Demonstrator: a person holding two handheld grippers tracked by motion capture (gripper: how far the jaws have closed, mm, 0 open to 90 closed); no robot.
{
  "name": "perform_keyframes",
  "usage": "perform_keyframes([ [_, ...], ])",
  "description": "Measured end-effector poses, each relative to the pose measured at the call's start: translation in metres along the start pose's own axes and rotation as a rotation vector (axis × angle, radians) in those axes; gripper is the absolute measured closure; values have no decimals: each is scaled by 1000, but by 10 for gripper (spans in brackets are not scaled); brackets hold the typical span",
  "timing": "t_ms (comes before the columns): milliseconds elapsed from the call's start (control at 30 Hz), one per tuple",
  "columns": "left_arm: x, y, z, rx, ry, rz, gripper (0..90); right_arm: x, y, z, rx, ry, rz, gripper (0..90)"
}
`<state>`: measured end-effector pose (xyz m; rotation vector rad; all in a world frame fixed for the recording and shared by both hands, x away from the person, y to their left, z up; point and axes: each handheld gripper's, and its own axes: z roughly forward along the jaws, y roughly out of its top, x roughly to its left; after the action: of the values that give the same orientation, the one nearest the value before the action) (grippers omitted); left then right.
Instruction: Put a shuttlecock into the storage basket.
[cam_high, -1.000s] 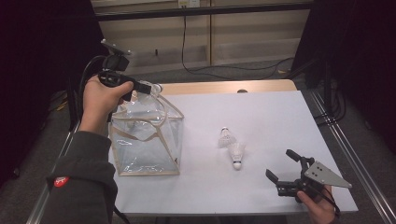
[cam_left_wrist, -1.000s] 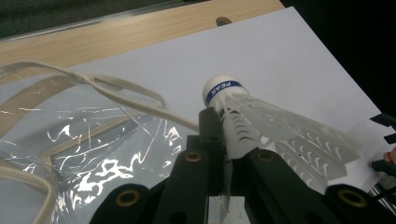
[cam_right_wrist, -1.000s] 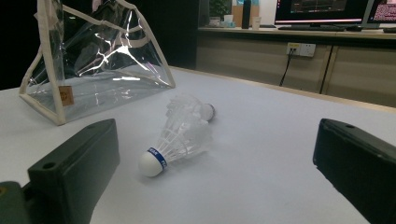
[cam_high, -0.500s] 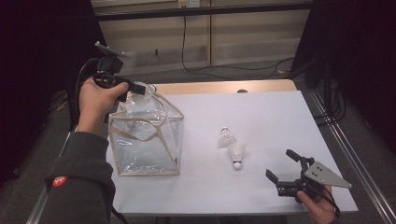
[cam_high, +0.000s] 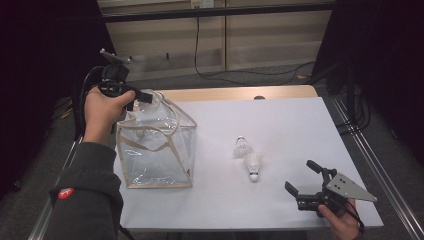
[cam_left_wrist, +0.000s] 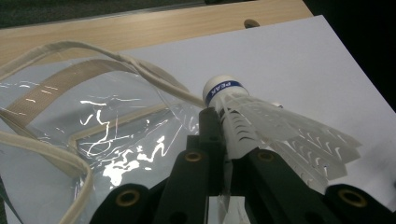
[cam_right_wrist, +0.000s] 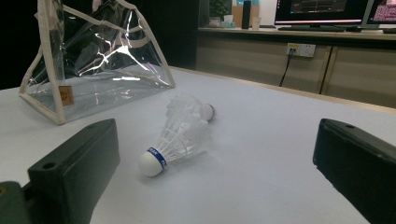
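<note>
1. Drifting slightly toward ten o'clock since the earlier frames, the left gripper (cam_high: 146, 96) is now hanging over the mouth of the clear plastic tote bag with beige fabric trim (cam_high: 157, 150); the right gripper (cam_high: 306, 177) is sitting where it was.
2. Clenched jaws on the left are pinching a white feathered shuttlecock with a blue band round its cork (cam_left_wrist: 243, 116) by the skirt, cork pointing away — gripped there, I judge, so it can drop cork-first into the bag.
3. That bag is standing open at nine o'clock on the white table (cam_high: 280, 120), its strap loops (cam_left_wrist: 140, 70) splaying outward, which is keeping the opening free.
4. Two more white shuttlecocks (cam_high: 248, 157) are lying on their sides, touching, near the centre at about five o'clock from the bag.
5. Down at four o'clock the right gripper is resting low with jaws spread wide, grasping nothing, aimed at the nearer shuttlecock (cam_right_wrist: 175, 140) — waiting its turn, seemingly.
</note>
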<state>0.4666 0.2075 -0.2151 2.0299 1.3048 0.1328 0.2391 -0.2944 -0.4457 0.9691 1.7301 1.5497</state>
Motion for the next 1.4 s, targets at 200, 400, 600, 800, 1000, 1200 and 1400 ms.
perform_keyframes([
  [200, 4, 0, 1, 3, 3, -10, 891, 0, 0, -1, 3, 1, 2, 5],
  [400, 5, 1, 3, -1, 10, -13, 891, 0, 0, 0, 0, 0, 2, 5],
  [600, 7, 1, 6, -3, 17, -21, 890, -1, 0, -1, 0, 1, 0, 5],
  [800, 11, 1, 7, -4, 18, -27, 891, -1, 0, -1, 0, 2, -1, 5],
  [1000, 13, 2, 8, -1, 33, -29, 891, -1, 0, -1, 4, -1, -1, 5],
  [1200, 16, 1, 11, -1, 43, -32, 891, -1, 0, -1, 4, -1, -2, 5],
  [1400, 19, -1, 12, -1, 55, -34, 891, -1, -1, -1, 0, -2, 6, 5],
])
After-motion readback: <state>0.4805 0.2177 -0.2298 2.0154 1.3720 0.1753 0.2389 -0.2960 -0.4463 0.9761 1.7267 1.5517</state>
